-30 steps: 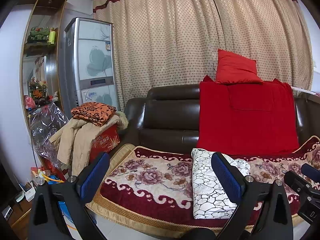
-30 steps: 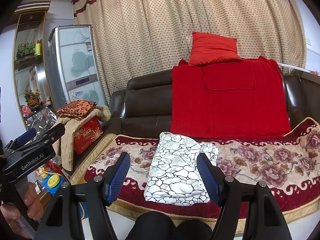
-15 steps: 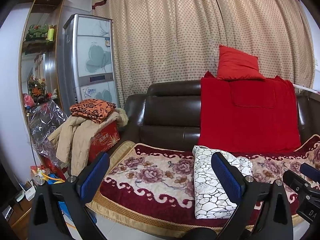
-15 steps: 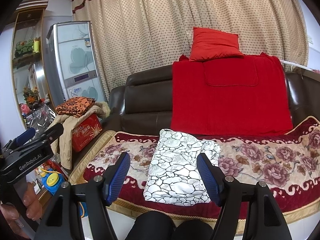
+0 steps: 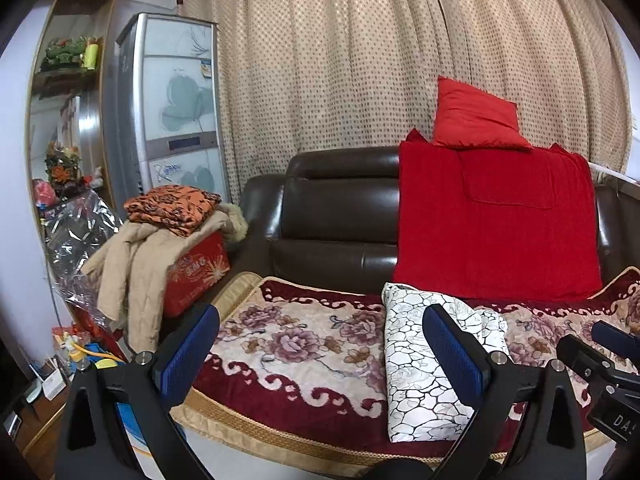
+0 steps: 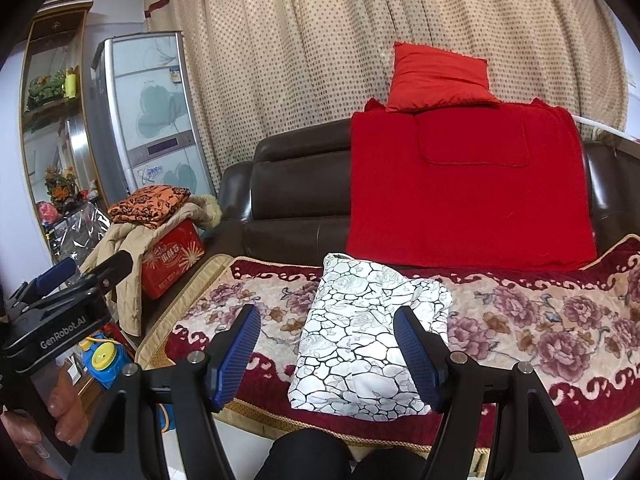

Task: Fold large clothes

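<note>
A white garment with a black cracked-stone print [image 6: 360, 340] lies folded on the floral sofa cover [image 6: 540, 320]. In the left wrist view the same garment [image 5: 424, 364] sits right of centre. My right gripper [image 6: 326, 354] hovers in front of the sofa edge, open, with nothing between its blue pads. My left gripper [image 5: 320, 354] is also open and empty, held left of the garment. Each gripper's body shows at the edge of the other's view.
A dark leather sofa [image 5: 340, 216] carries a red blanket [image 5: 496, 220] and a red cushion [image 5: 476, 116]. At left, a red box [image 5: 196, 272] holds a beige coat and an orange patterned cloth [image 5: 172, 208]. A tall cabinet [image 5: 172, 112] and curtains stand behind. A person's knees [image 6: 312, 456] show below.
Both grippers have moved closer to the sofa, so the garment and cover look slightly larger. The jaws have kept the same width and the garment has not moved.
</note>
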### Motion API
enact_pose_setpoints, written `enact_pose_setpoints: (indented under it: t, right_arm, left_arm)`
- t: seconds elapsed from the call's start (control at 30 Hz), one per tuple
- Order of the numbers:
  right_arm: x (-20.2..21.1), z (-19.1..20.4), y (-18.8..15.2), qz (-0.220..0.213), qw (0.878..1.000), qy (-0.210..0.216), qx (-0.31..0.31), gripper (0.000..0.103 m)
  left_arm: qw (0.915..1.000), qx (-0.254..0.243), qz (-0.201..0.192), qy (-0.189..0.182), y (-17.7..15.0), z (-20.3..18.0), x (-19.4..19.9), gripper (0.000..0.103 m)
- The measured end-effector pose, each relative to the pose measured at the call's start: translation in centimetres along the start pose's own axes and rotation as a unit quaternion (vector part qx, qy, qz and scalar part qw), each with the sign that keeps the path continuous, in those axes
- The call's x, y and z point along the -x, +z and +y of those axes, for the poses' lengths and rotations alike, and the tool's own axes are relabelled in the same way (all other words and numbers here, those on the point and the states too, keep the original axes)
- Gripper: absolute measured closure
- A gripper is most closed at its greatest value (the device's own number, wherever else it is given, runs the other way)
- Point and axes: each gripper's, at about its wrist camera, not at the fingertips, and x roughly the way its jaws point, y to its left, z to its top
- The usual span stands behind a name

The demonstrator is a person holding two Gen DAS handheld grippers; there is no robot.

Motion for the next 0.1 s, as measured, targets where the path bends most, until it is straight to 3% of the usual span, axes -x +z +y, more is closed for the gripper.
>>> enact_pose_setpoints:
  t: [0.1]
  right_arm:
    - [-2.1, -1.3, 0.2, 0.012, 1.0, 0.0, -0.014, 0.03]
  left_arm:
    - [0.9997, 0.002, 0.024, -0.001, -0.2, -0.4, -3.2, 0.002]
